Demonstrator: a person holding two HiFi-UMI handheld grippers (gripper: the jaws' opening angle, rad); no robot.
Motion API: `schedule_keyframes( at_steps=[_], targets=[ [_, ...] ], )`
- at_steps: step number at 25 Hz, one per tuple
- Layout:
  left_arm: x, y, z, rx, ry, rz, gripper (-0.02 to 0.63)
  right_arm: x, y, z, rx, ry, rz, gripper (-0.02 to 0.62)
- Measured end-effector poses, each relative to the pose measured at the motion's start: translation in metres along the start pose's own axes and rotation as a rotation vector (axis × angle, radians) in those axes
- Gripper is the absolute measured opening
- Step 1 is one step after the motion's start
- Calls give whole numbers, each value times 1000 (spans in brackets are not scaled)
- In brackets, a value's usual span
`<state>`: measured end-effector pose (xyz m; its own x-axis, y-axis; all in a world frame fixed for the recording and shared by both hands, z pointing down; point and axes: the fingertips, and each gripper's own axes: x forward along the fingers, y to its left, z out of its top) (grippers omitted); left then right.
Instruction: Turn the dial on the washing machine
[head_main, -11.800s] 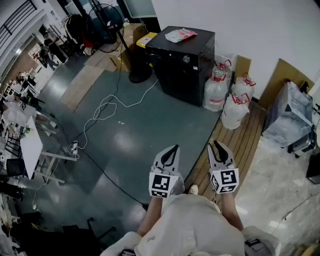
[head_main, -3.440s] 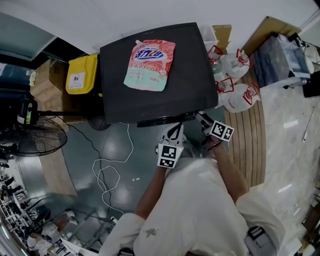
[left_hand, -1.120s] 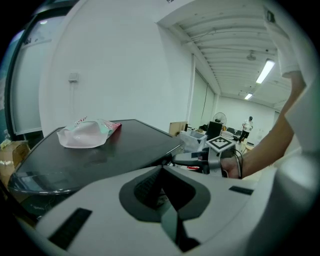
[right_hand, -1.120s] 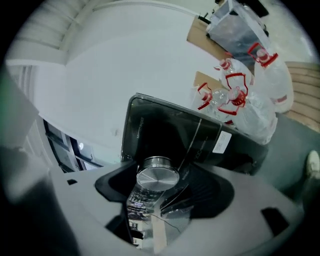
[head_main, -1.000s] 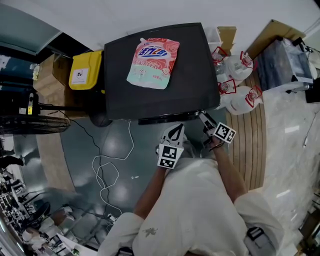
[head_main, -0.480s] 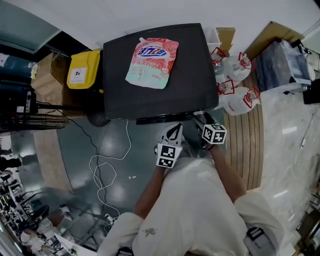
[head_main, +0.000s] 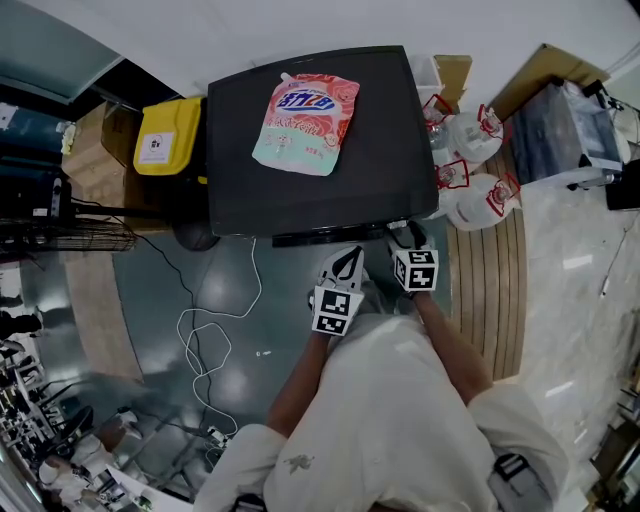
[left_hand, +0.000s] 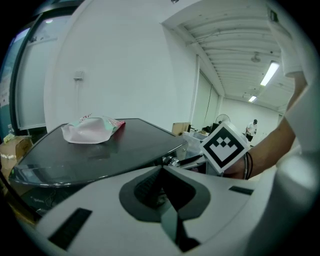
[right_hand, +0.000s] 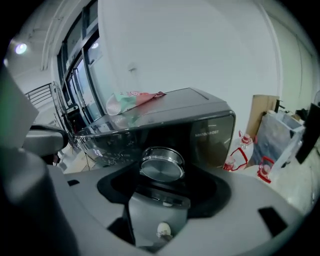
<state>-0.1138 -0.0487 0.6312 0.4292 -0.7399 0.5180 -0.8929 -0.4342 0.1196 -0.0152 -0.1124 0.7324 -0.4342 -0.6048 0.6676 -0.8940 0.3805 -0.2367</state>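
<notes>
Jaws of the right gripper (right_hand: 162, 186) stand apart in its own view and have just been closing. The round silver dial (right_hand: 161, 165) sits between them, and we see no pad pressing on it, so the grip is released. That dial is on the dark front panel of the washing machine (right_hand: 212, 131), right of its middle. On the machine's top, farther from us, lies a pink and green pouch (right_hand: 131, 101). To the right of the machine stand clear water jugs (right_hand: 239, 150).

In the left gripper view we find the left gripper (left_hand: 162, 171) clenched, tips together with nothing in them, just short of the machine's near edge. The right gripper comes in from the right, reaching toward the front panel.

From the head view we see both grippers at the near edge of the black machine, the left one just left of the right. The pouch lies toward the far side of the top. A yellow box (head_main: 165, 143) stands against the machine's left side, and a white cable (head_main: 205, 335) loops on the floor at near left.
</notes>
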Motion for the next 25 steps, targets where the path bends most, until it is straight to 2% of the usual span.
schedule_keyframes(
  at_steps=[6, 11, 25],
  targets=[
    [-2, 3, -1, -2, -1, 5, 12, 4, 2, -1, 6, 16, -24, 281],
    [-4, 1, -2, -1, -4, 8, 12, 3, 2, -1, 35, 15, -5, 279],
    [-5, 1, -4, -2, -4, 10, 12, 4, 2, 0, 236, -19, 101, 278]
  ],
)
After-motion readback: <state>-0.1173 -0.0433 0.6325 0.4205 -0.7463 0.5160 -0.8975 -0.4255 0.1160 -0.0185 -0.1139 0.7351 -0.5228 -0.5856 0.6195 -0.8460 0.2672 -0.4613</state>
